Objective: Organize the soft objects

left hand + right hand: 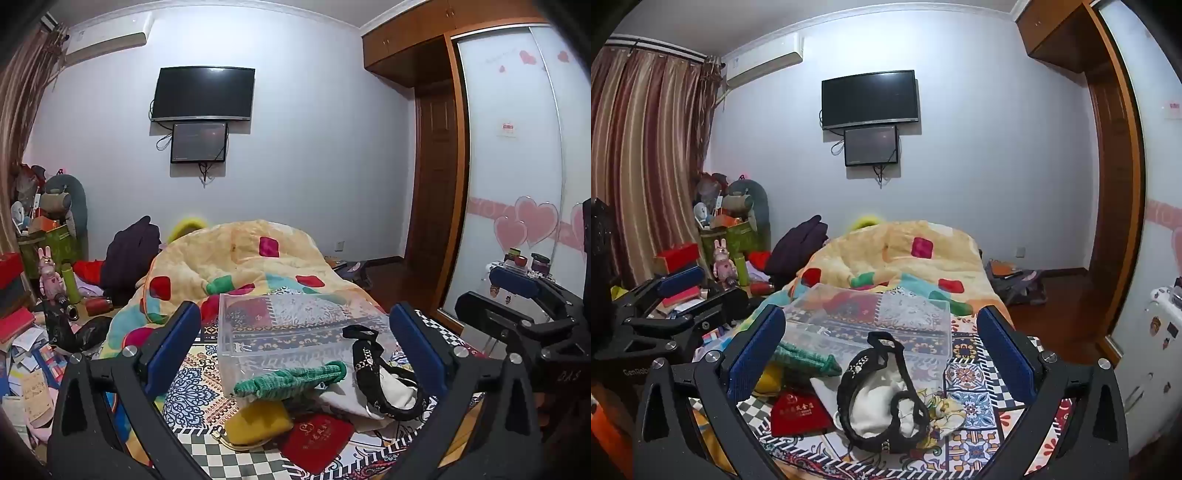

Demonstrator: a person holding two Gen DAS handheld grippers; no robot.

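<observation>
A pile of soft things lies on the patterned bedsheet (975,376) in front of a clear plastic box (295,325). It holds a green knitted piece (291,380), a yellow pouch (258,421), a red pouch (317,439), a white cloth (879,402) and a black headband (879,391). The green piece rests against the box's front wall. My left gripper (295,336) is open and empty above the pile. My right gripper (882,339) is open and empty above the headband. The box (871,317) holds nothing that I can see.
A yellow quilt (240,258) with coloured patches is bunched behind the box. Cluttered boxes, toys and papers (44,295) fill the floor at the left. A wardrobe with sliding doors (517,166) stands at the right. The right gripper (517,295) shows at the left wrist view's right edge.
</observation>
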